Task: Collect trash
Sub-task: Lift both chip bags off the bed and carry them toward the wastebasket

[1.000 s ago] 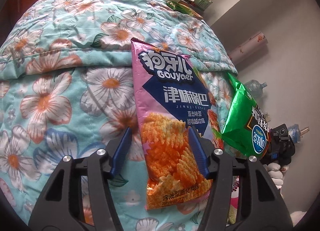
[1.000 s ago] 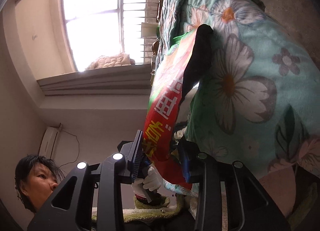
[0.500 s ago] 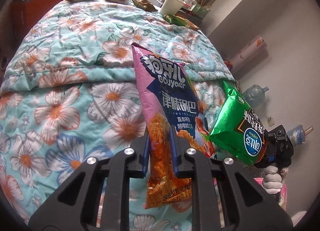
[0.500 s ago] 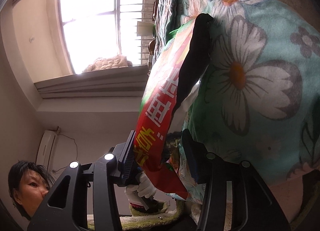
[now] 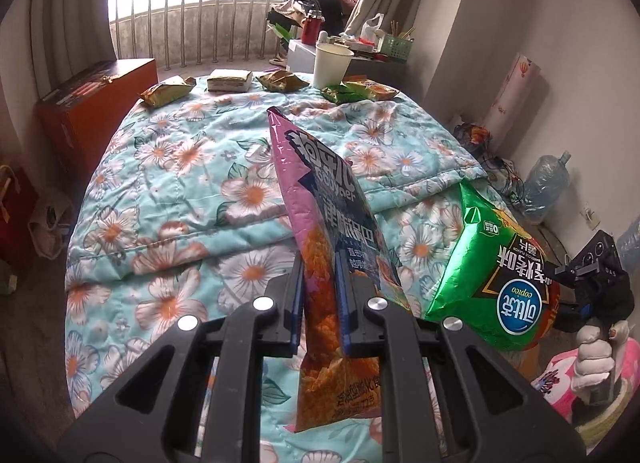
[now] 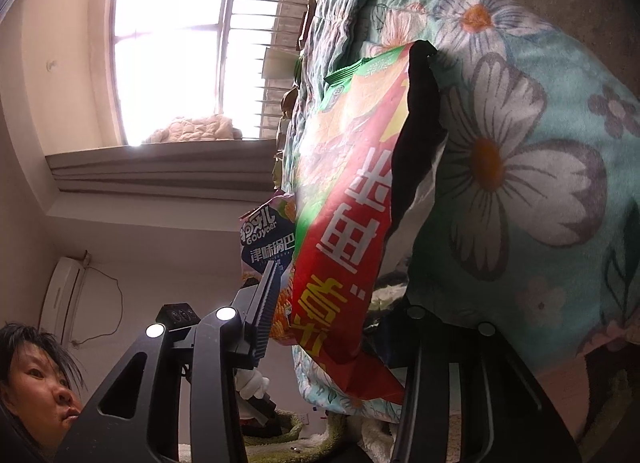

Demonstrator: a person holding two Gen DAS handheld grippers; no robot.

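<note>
Left hand-held gripper (image 5: 320, 303), jaws just closed, is clamping the pink snack bag (image 5: 320, 223) upright over the bed (image 5: 168, 191); right hand-held gripper (image 6: 332, 327) is pinching the green chip bag (image 6: 352, 199) just beside it.

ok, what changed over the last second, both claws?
The left claw has just been closing and is now clamped on the pink snack bag, which it has lifted off the floral quilt; the bag now stands edge-on. The right claw went on holding the green chip bag beside the bed.
</note>
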